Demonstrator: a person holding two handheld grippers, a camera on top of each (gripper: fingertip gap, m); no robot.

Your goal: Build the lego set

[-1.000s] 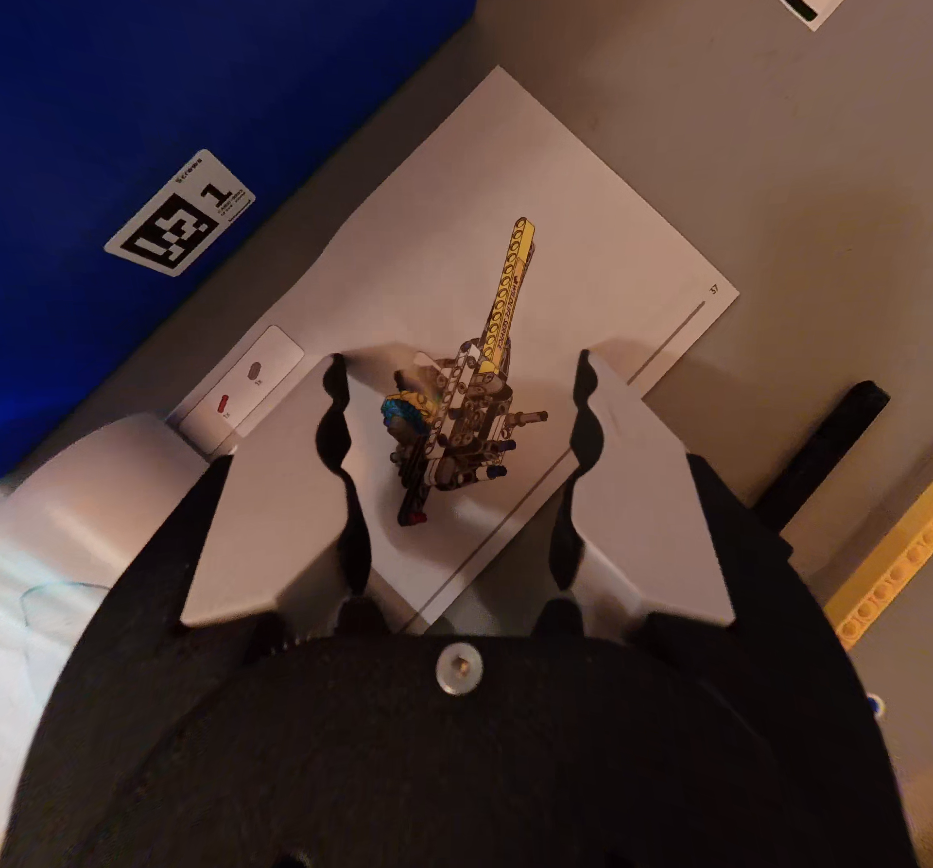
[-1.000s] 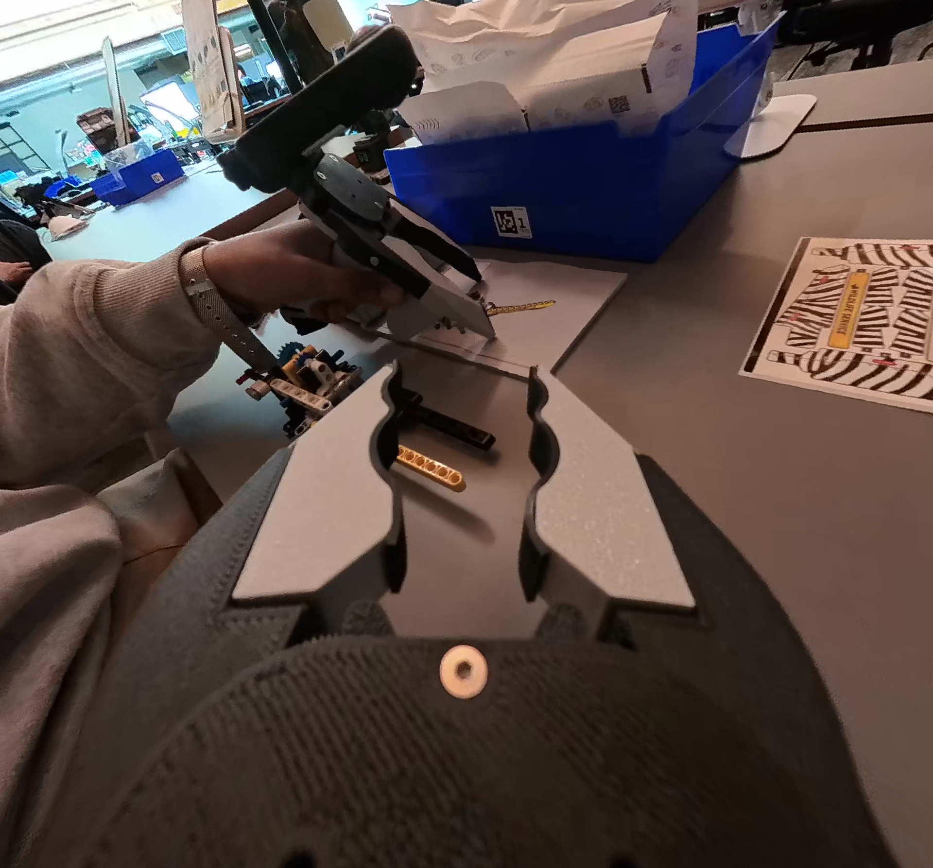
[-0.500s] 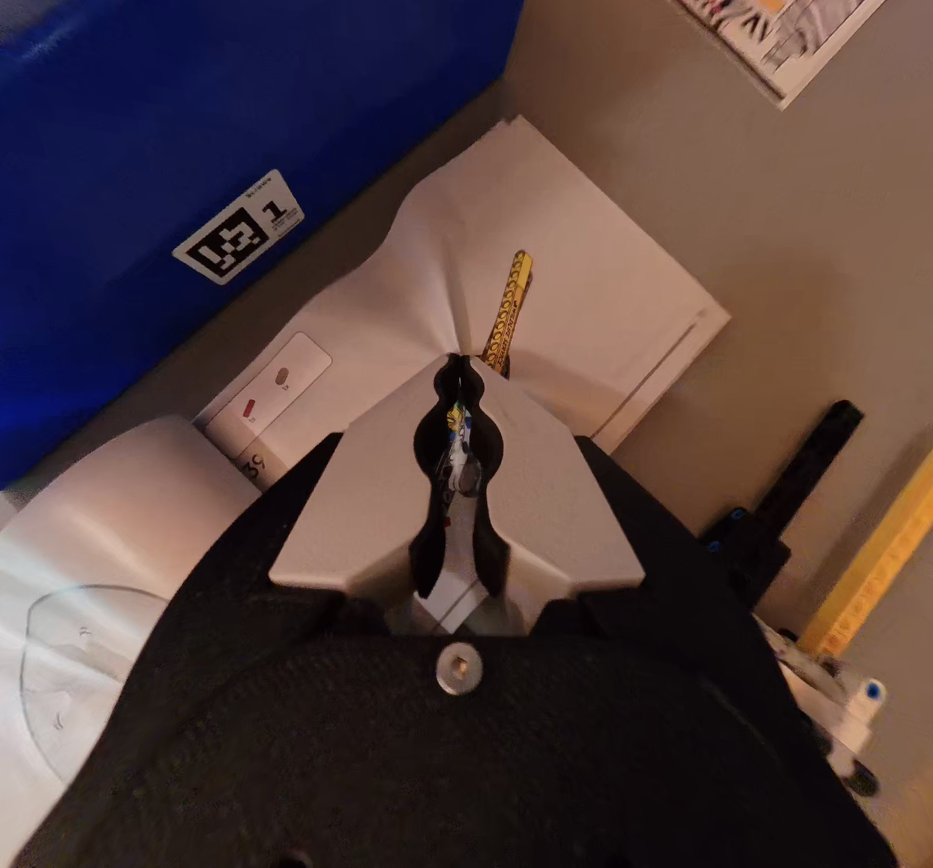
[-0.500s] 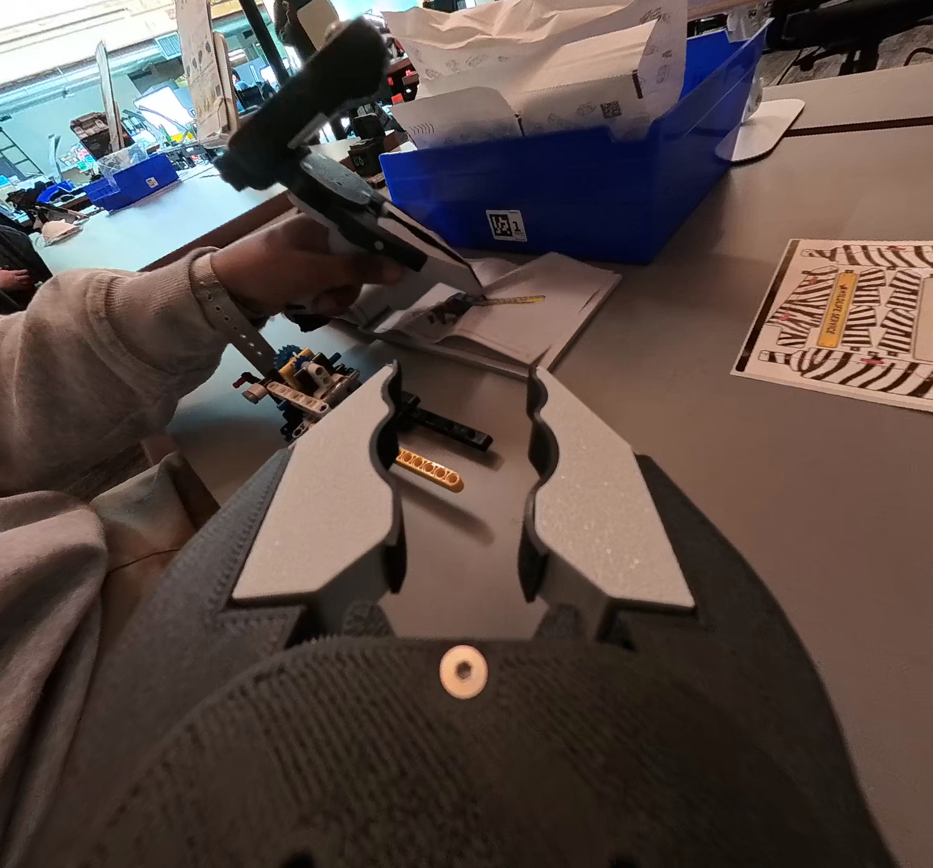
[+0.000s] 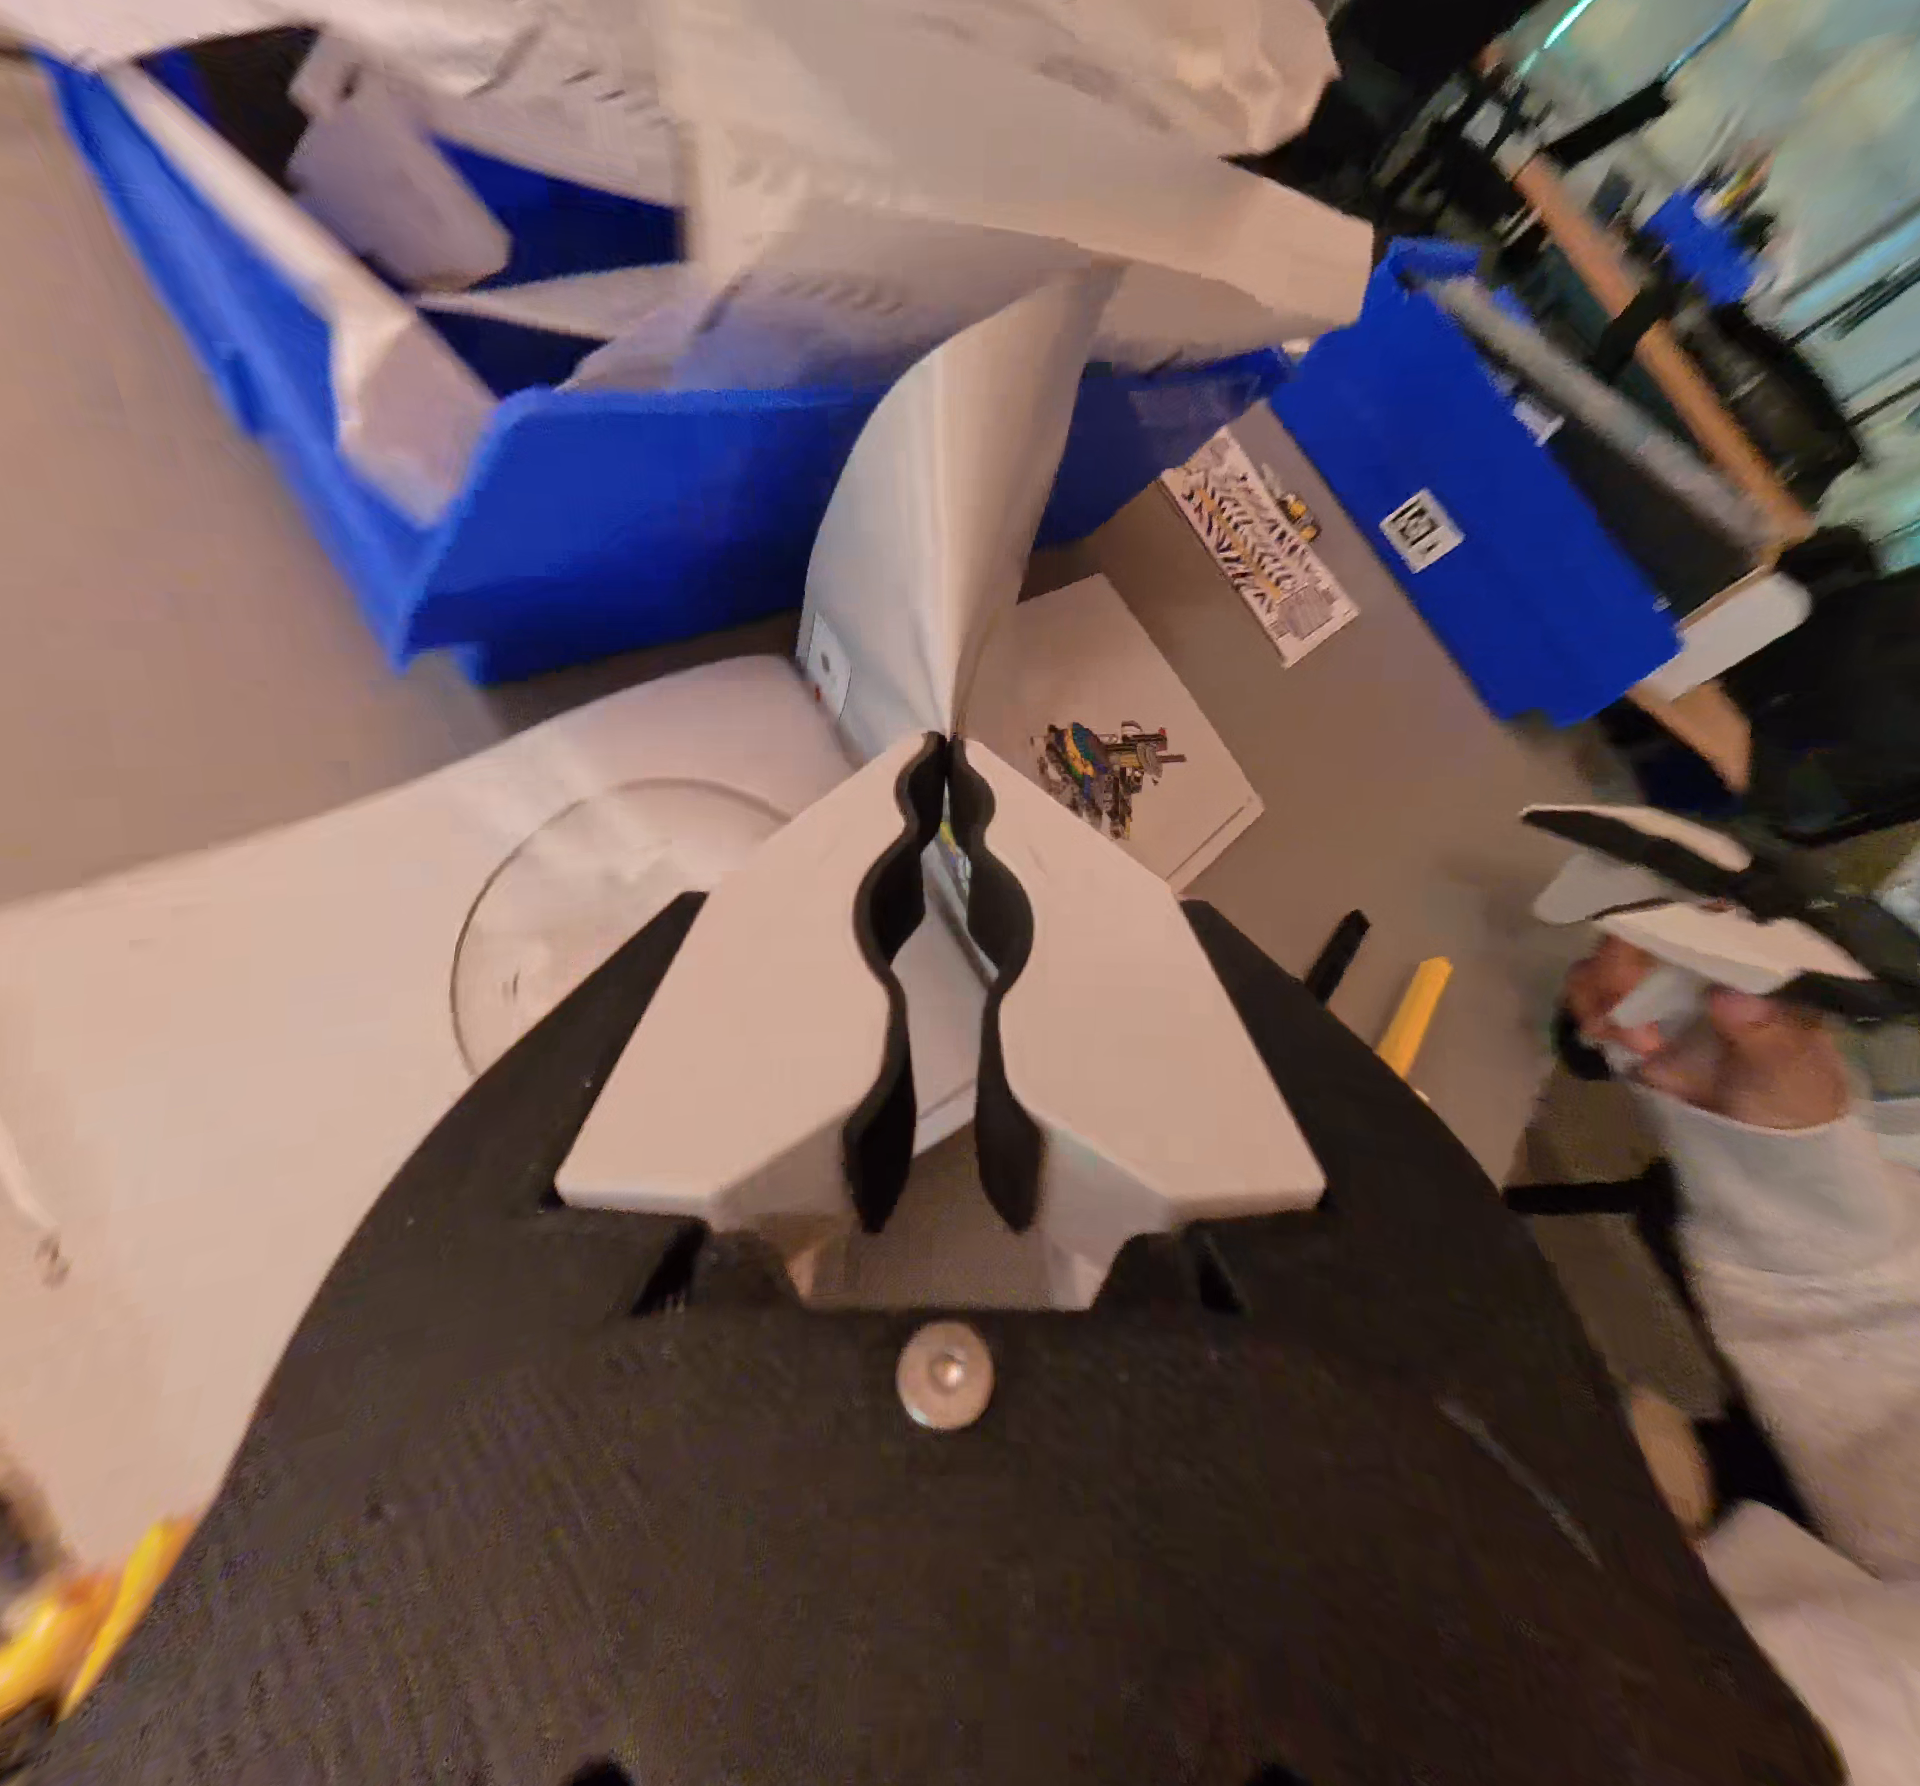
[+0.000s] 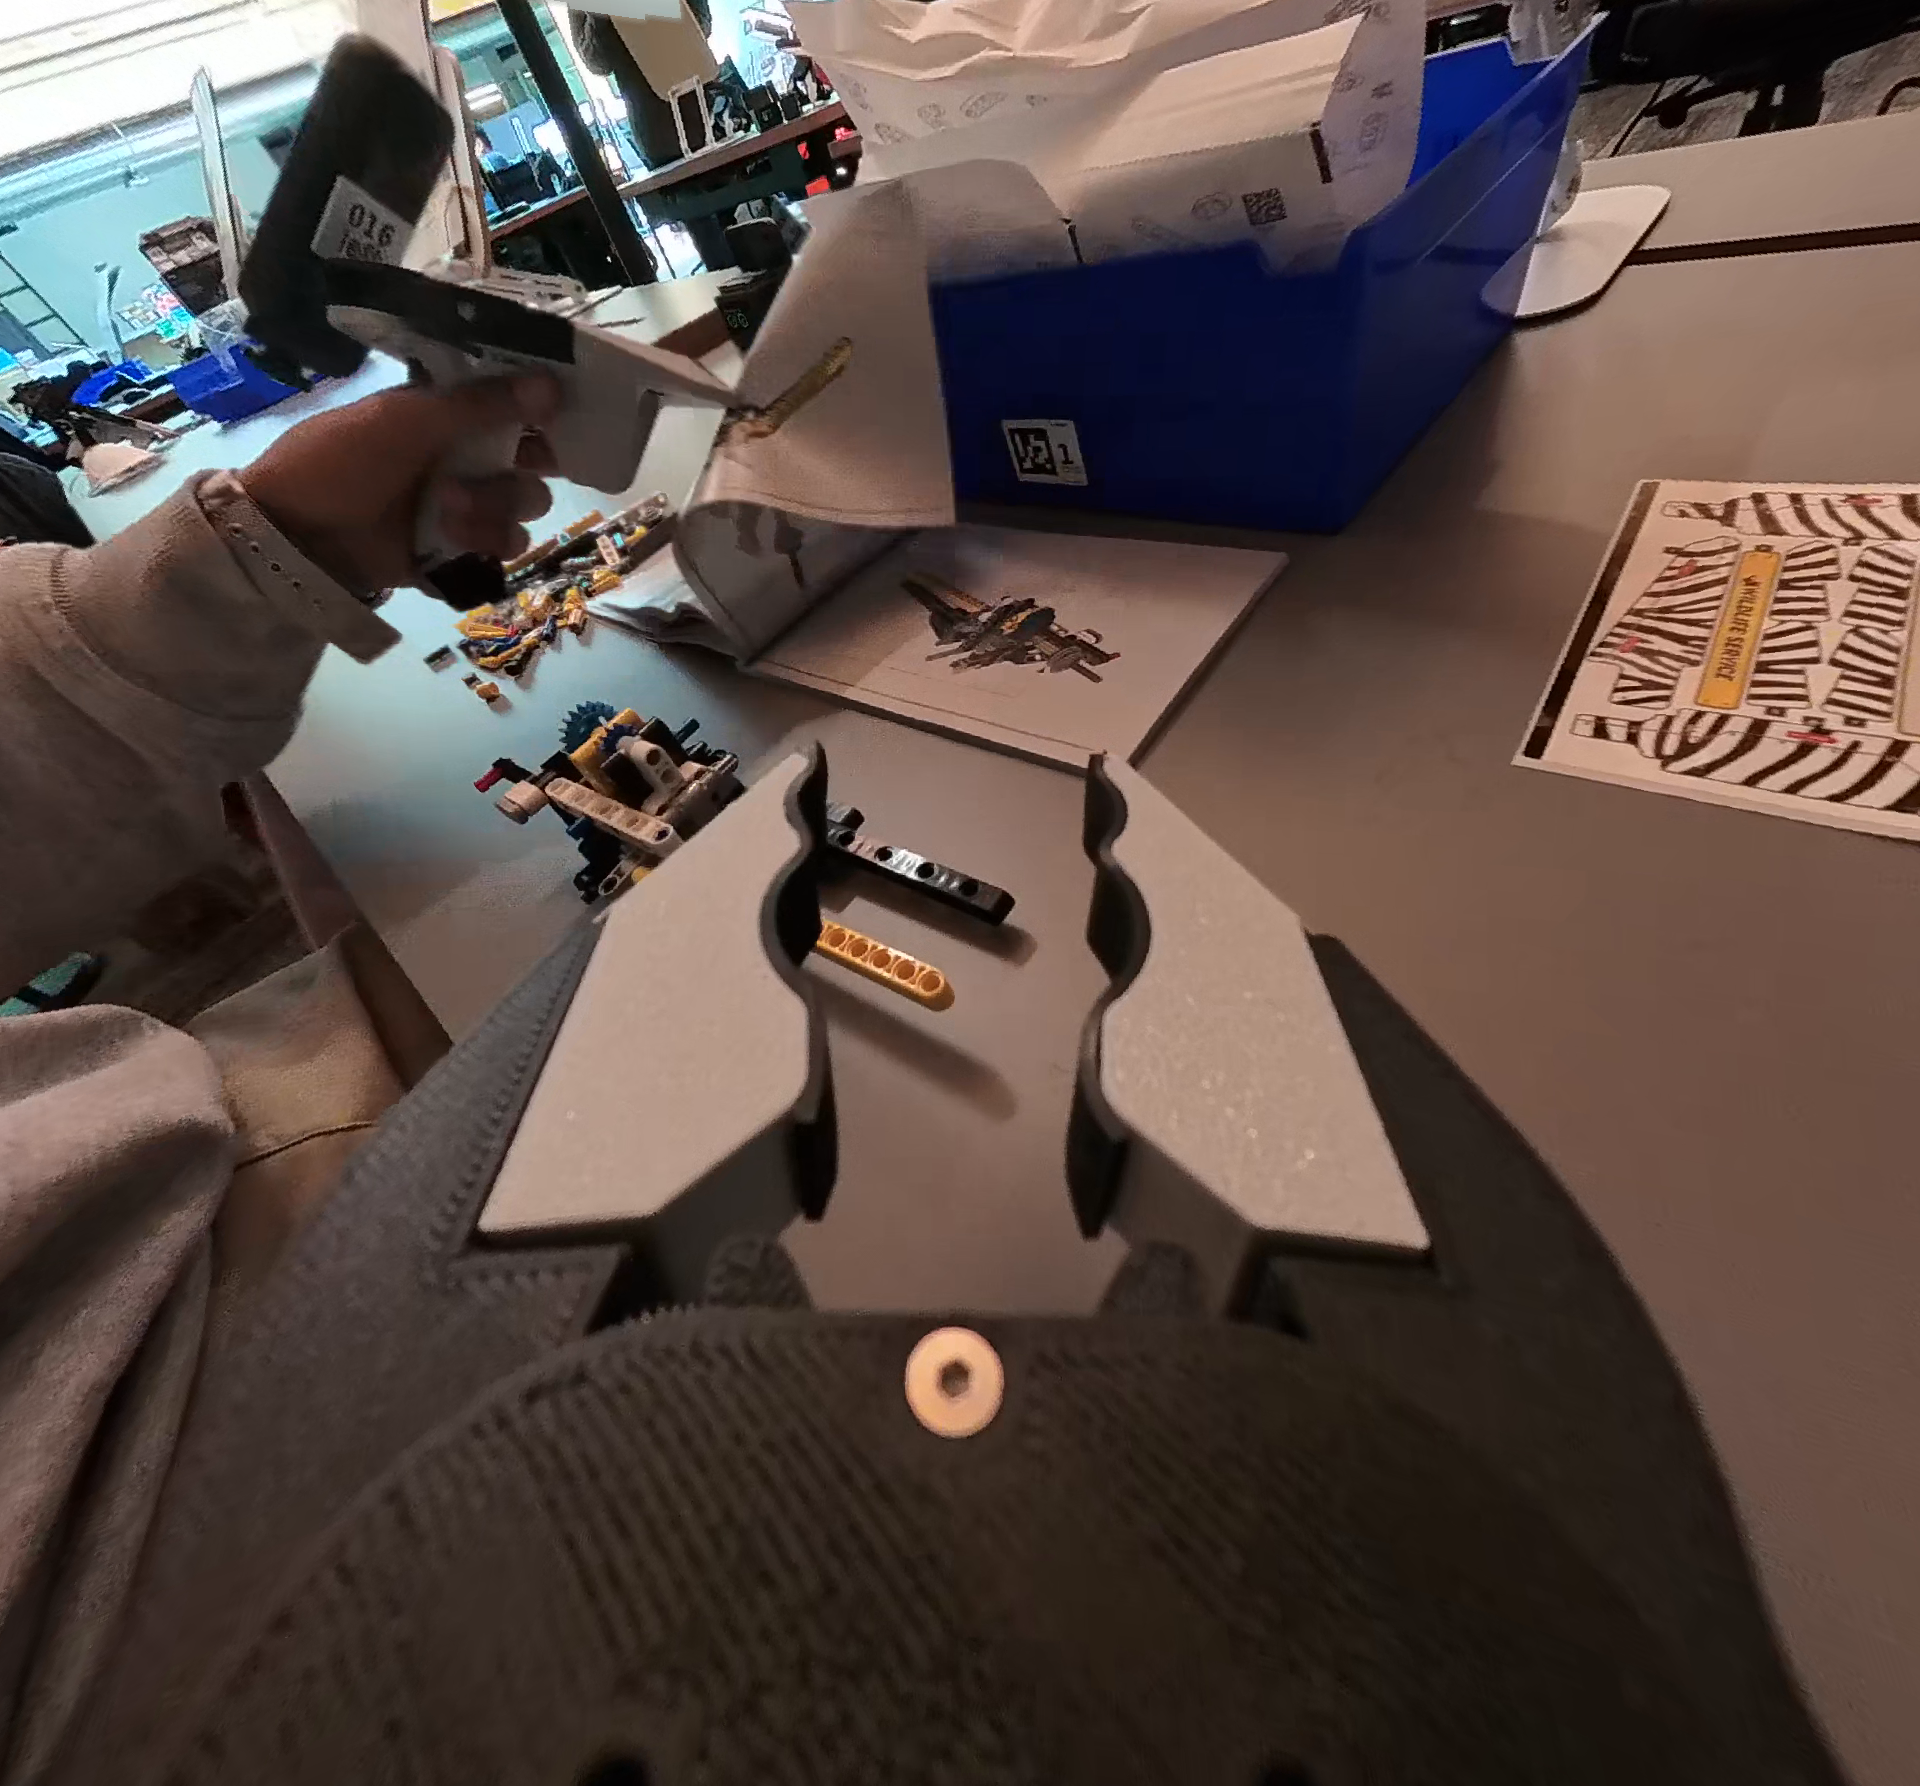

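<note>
Your left gripper (image 5: 948, 749) is pinched tight on a manual page (image 5: 940, 531), lifted mid-turn. Right gripper (image 6: 951, 780) gapes wide, empty. Partial lego build (image 6: 623, 791) sits by the table's (image 6: 1455, 1009) near-left edge; loose beams (image 6: 904, 915) unattached. Build looks early.

Blue bin (image 6: 1247, 386), zebra-striped sheet (image 6: 1756, 666)

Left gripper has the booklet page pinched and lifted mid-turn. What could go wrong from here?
1. The page is held only at its edge by the left gripper; a hard pull may tear or crease it.
2. The booklet lies loose on the table and the right gripper is open, holding nothing, so it may slide or lift.
</note>
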